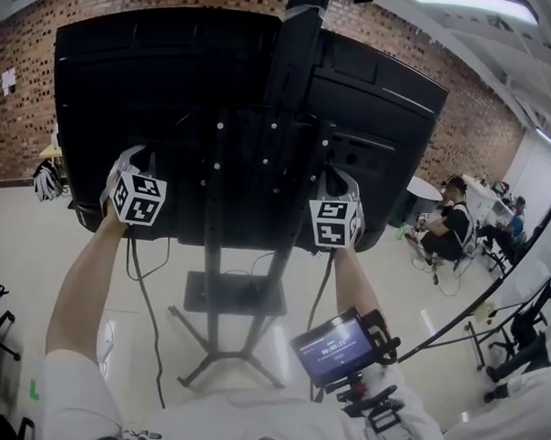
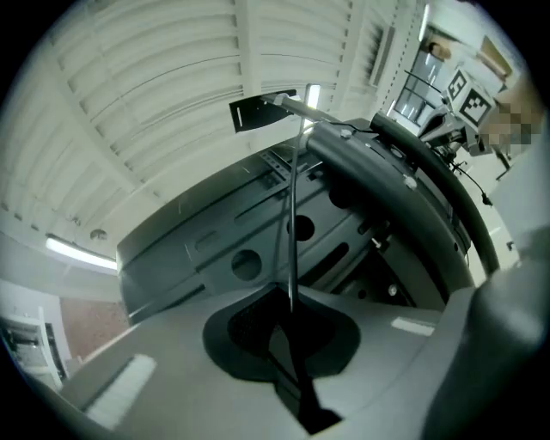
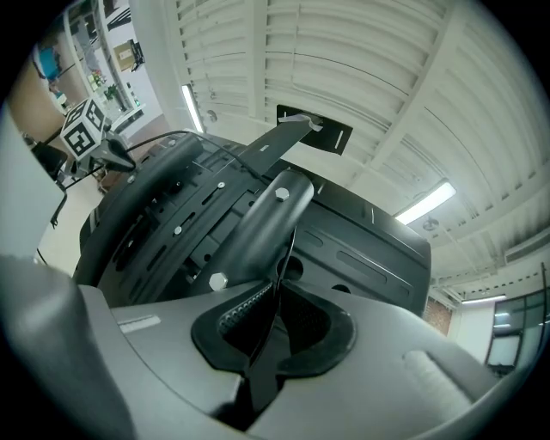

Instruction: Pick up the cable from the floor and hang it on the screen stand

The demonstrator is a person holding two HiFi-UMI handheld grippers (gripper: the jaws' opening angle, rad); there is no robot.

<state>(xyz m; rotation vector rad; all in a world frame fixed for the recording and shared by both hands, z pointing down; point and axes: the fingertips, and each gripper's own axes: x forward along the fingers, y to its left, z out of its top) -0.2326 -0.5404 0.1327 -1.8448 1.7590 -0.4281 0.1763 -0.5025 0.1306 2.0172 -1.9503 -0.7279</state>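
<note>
The person stood right behind the large black flat screen (image 1: 160, 74) with both arms raised to its rear panel. The left claw (image 2: 288, 316) was pinched fully shut on the thin black cable (image 2: 292, 206), which ran straight up out of the pads, across the grey back of the screen. The right claw (image 3: 273, 322) was closed just as tightly, with a thin dark run of the same cable nipped between its pads just in front of the black metal screen stand (image 1: 212, 299), whose rounded column filled the right gripper view. From the head view, each claw was held against the lower back of the screen, the left one near the left edge, the right one just right of the stand's column, well apart from each other. Below each claw a strand of cable hung down toward the pale floor (image 1: 41, 270); whether it reached the floor I could not tell. Seated people (image 1: 445, 230) were off to the right, by the red brick wall (image 1: 22, 52).
</note>
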